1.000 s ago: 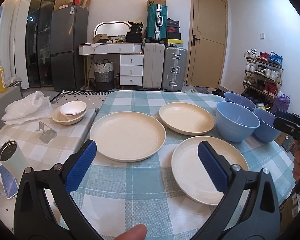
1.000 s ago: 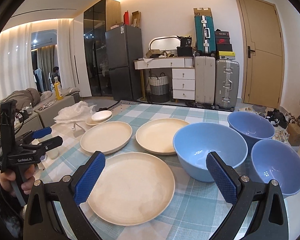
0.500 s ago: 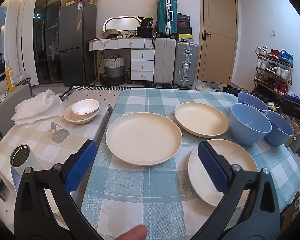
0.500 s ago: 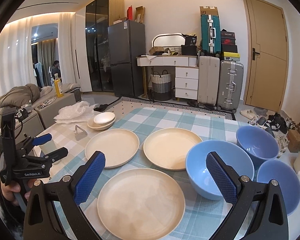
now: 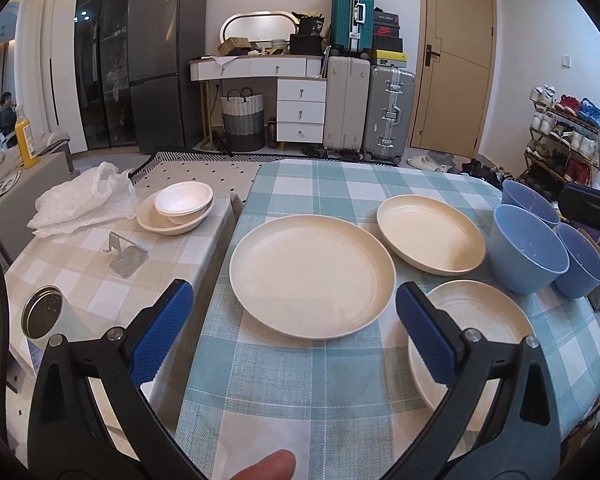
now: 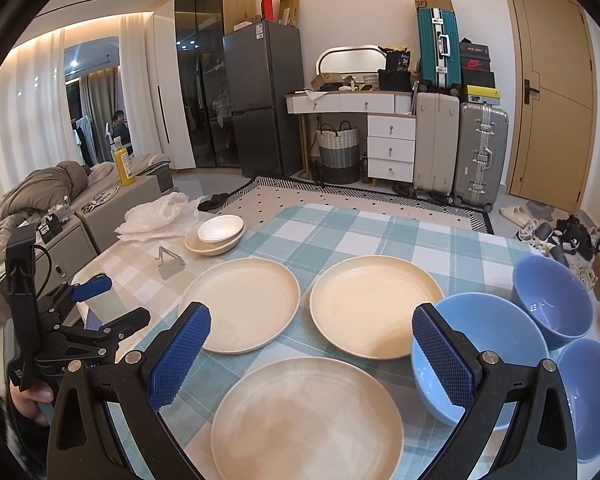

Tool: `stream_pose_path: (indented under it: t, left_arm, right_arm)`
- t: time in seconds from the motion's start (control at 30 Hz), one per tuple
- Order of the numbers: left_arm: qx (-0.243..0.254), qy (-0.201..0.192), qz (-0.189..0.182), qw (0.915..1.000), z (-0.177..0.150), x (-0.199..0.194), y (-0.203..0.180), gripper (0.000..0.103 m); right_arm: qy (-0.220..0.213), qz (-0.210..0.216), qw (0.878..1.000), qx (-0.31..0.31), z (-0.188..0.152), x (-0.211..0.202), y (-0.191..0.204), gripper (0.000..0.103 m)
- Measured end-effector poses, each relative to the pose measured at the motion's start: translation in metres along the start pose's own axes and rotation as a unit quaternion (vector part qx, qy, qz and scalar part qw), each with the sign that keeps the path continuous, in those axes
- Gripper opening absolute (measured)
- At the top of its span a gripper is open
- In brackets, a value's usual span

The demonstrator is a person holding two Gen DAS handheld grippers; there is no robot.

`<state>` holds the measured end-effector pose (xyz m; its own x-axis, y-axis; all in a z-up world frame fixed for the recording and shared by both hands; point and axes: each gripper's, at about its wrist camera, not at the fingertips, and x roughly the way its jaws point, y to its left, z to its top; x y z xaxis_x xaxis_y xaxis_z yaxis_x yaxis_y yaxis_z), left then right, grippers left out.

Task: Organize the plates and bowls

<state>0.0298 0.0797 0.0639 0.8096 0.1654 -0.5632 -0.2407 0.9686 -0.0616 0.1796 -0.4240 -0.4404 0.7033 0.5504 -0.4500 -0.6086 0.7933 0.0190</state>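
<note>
Checked bench [image 5: 324, 184] is carrying three cream plates [image 5: 312, 276] and three blue bowls [image 6: 480, 344], bowls clustering at the right edge, each plate lying apart. Left gripper [image 5: 296, 332] is hovering over the near edge, fingers [image 5: 162, 330] spread wide, gripping nothing. Right gripper [image 6: 312, 352] is hanging above the nearest plate [image 6: 306, 420], fingers equally wide, empty.

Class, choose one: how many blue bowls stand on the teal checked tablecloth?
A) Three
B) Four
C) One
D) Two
A: the right wrist view shows three round blue bowls grouped at the table's right side, the large nearest blue bowl, the far blue bowl and the near-right blue bowl, beside three cream plates.
</note>
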Motion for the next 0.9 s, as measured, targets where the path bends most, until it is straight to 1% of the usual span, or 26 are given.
stream_pose_path:
  t: [0.17,0.47,0.73,0.9]
  left_arm:
    - [-0.007,0.008,0.010,0.9999,0.005,0.021,0.010,0.101]
    - [-0.014,0.029,0.014,0.9994,0.015,0.054,0.023,0.101]
    - [-0.028,0.056,0.018,0.9979,0.017,0.090,0.038,0.101]
    - [-0.040,0.069,0.007,0.9968,0.016,0.112,0.050,0.100]
  right_arm:
    - [0.012,0.007,1.000,-0.004,0.010,0.021,0.005,0.103]
    - [0.035,0.018,0.999,-0.001,0.023,0.060,0.008,0.103]
    - [0.076,0.023,0.997,0.003,0.018,0.106,0.005,0.103]
    - [0.099,0.031,0.995,0.005,0.010,0.134,0.005,0.103]
